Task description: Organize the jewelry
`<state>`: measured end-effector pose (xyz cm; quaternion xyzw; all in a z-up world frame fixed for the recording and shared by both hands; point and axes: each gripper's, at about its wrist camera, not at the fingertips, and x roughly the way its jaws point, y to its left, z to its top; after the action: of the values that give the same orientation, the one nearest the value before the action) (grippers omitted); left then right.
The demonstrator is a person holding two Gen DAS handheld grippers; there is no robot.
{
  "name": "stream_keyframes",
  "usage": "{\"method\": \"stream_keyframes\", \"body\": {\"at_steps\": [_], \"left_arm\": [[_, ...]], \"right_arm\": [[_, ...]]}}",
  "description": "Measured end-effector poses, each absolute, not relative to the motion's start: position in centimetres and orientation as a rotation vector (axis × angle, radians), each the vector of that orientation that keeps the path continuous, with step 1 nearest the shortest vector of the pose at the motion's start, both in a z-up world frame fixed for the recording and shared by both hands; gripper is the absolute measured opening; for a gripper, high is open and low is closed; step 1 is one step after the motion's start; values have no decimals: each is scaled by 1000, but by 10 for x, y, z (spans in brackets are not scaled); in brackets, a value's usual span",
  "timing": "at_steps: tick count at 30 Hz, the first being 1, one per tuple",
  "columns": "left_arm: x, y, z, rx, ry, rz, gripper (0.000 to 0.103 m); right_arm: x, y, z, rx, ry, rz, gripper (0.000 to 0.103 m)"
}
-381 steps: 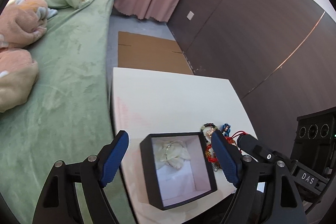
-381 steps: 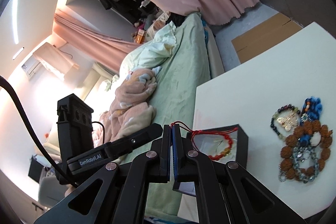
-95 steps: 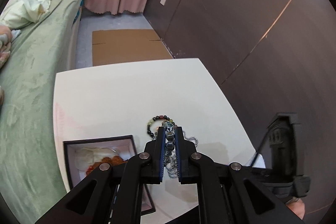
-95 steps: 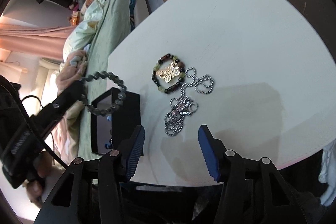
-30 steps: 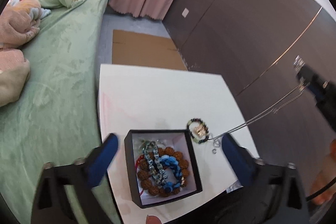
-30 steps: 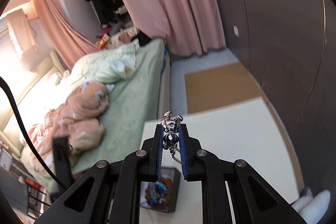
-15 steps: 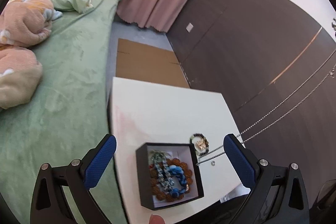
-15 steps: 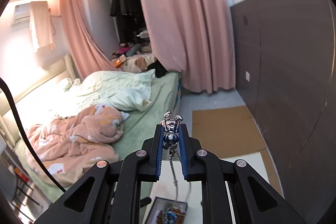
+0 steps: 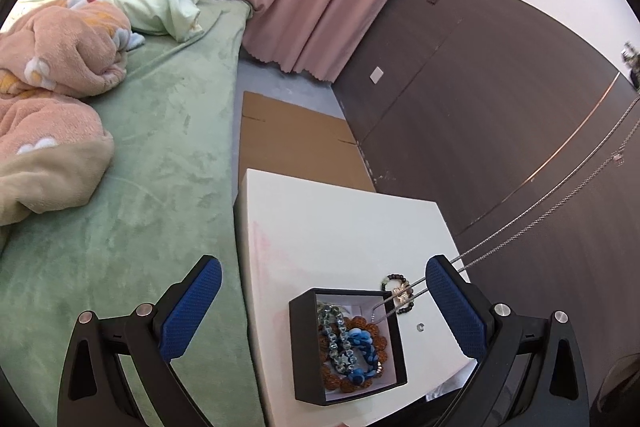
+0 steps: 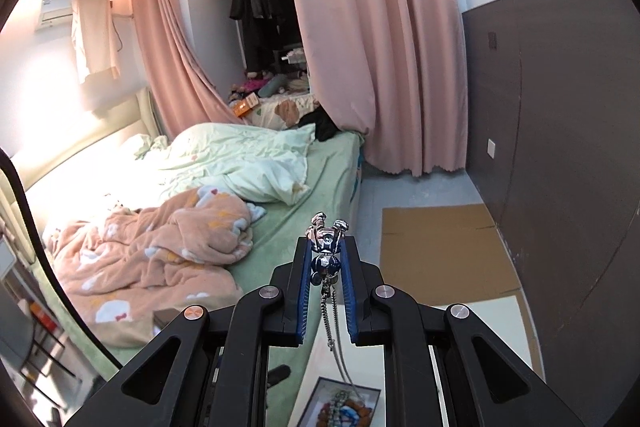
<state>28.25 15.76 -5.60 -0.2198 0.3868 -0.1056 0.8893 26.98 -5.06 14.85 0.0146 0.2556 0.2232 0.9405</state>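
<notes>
Right wrist: right claw (image 10: 326, 251) raised high, clenched on necklace (image 10: 325, 247); left claw (image 9: 322, 301) spread wide above box (image 9: 306, 347).

White table (image 9: 336, 223) w/ black jewelry box (image 9: 306, 355), beaded bracelet (image 9: 397, 291), small ring (image 9: 420, 327).
</notes>
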Motion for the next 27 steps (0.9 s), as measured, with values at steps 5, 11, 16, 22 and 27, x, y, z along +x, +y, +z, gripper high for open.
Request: {"method": "stream_keyframes", "body": {"at_steps": [5, 11, 16, 22, 27], "left_arm": [[284, 161, -58, -487, 814, -227, 101], [282, 164, -60, -511, 799, -215, 100], [282, 163, -62, -508, 800, -188, 100], [283, 158, -66, -482, 808, -180, 100], [286, 151, -70, -449, 819, -183, 100]], "right_arm": [[278, -50, 129, 37, 564, 450, 16], [286, -50, 93, 52, 640, 455, 16], [295, -53, 51, 65, 725, 452, 16], [303, -64, 7, 111, 807, 445, 16], [310, -73, -25, 144, 892, 467, 37]]}}
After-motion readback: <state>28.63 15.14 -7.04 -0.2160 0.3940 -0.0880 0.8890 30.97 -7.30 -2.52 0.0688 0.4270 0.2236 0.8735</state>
